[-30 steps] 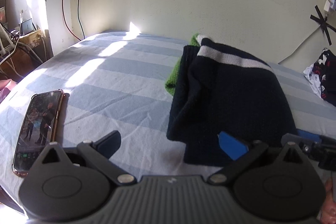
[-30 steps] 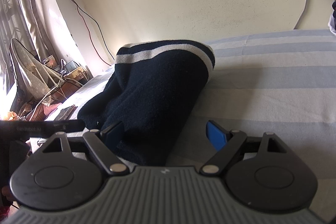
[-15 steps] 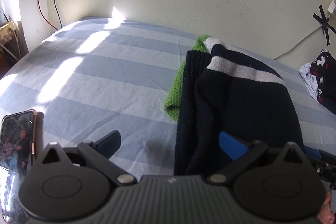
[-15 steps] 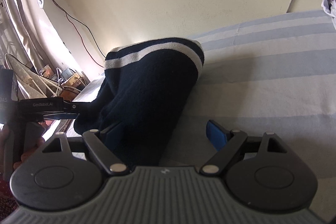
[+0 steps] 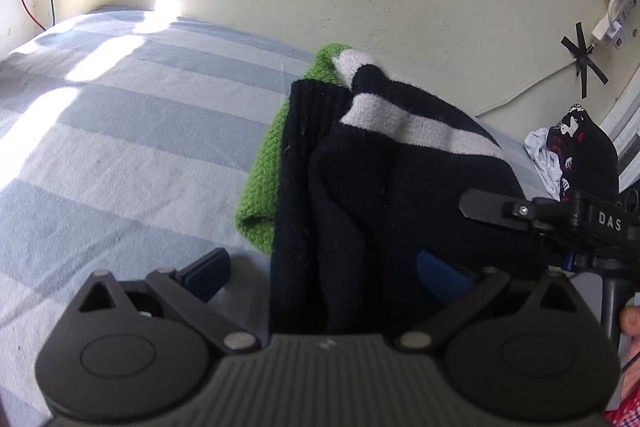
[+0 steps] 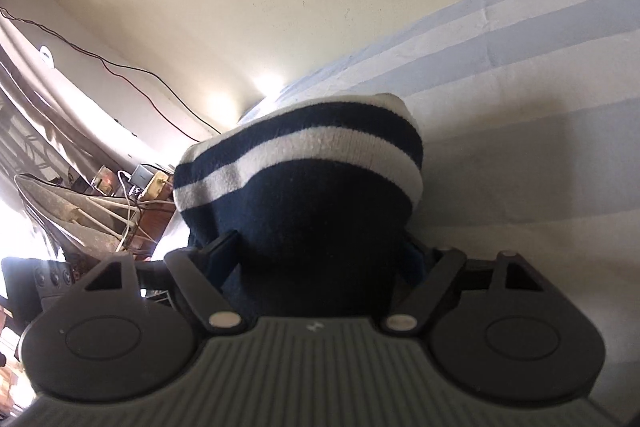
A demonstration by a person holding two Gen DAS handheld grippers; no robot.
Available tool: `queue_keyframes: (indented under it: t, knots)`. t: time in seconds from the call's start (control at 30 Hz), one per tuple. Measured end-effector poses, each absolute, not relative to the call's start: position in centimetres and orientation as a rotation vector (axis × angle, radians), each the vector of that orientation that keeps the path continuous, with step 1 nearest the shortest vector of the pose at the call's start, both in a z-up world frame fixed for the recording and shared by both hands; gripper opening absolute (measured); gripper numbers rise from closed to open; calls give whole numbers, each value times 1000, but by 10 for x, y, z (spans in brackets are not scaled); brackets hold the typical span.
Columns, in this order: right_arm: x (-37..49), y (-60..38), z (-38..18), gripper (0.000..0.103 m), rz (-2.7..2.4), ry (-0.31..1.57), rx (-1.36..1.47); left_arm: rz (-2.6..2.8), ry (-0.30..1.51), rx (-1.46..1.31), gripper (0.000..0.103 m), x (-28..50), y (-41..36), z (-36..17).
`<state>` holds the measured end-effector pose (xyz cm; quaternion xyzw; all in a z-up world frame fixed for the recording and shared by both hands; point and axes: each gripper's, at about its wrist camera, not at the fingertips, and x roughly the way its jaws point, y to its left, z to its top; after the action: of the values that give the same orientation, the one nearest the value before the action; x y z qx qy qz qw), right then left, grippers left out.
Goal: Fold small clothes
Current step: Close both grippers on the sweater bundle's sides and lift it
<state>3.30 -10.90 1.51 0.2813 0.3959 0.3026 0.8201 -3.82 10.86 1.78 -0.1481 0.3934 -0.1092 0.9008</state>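
Sweater (image 5: 400,195) lies bunched on the bed (image 5: 120,147) at 12 o'clock, over a green knit (image 5: 264,171). Left gripper (image 5: 320,269) is spread, its right finger on the fabric; right gripper (image 6: 320,255) is spread around the sweater's near end, so closing may catch several layers and drag the green knit along.

Left gripper (image 5: 324,277): jaws spread wide, fingers apart. Right gripper (image 6: 320,255): jaws spread, fingers apart; its body appears right of the left gripper. A fingertip (image 5: 631,317) grips its handle.
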Motion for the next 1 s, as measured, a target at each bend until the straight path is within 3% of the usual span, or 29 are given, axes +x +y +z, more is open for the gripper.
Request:
queue_keyframes:
  t: [0.1, 0.3, 0.37, 0.53, 0.87, 1.0]
  knots:
    - [39, -94, 17, 81, 651, 837, 551, -214, 799, -311, 103, -31, 107, 18]
    - [46, -92, 17, 67, 659, 863, 549, -185, 779, -283, 101, -18, 91, 18]
    - [46, -100, 17, 62, 664, 868, 571, -198, 779, -301, 94, -18, 90, 19]
    - [58, -97, 39, 49, 716, 844, 598, -206, 733, -330, 61, -14, 100, 44]
    - [137, 11, 139, 48, 996, 667, 638, -2, 477, -330, 61, 13, 204, 165]
    - [185, 69, 150, 48, 1110, 644, 705, 129, 431, -279, 63, 41, 244, 186]
